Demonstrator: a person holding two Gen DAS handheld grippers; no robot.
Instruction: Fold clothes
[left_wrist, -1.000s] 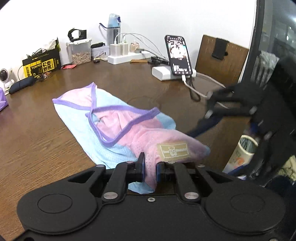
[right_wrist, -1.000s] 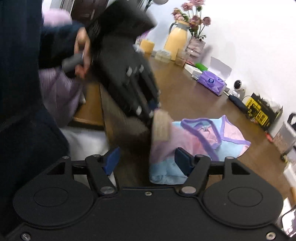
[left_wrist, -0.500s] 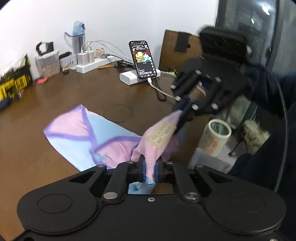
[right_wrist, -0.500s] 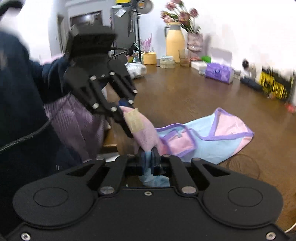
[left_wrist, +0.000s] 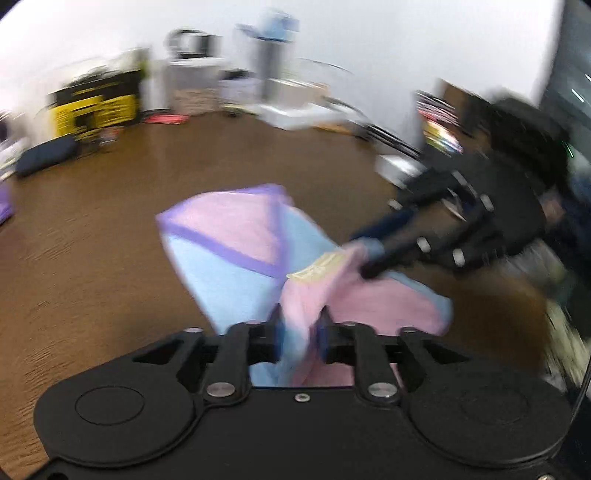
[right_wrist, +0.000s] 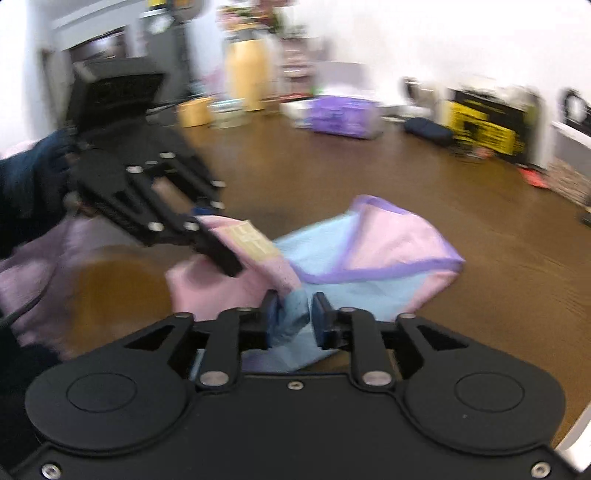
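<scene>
1. Garment (left_wrist: 240, 258) (pink and pale blue, purple trim) spread on brown wooden table (left_wrist: 92, 258), near edge bunched and lifted toward both grippers.
2. Left gripper (left_wrist: 299, 328): jaws opening, pink cloth between them; contact with pads not clear through blur.
3. Right gripper (right_wrist: 293, 317): jaws opening, blue fold between; left pad touching, right pad apart.
4. Surroundings along far table edge: yellow-and-black box (left_wrist: 96, 107), purple packet (right_wrist: 340, 116), yellow jug (right_wrist: 245, 77), dark pouch (left_wrist: 46, 155). All heavily blurred.
5. Obstruction: each gripper crossing the other's view, covering cloth near beige label (right_wrist: 253, 240).
</scene>
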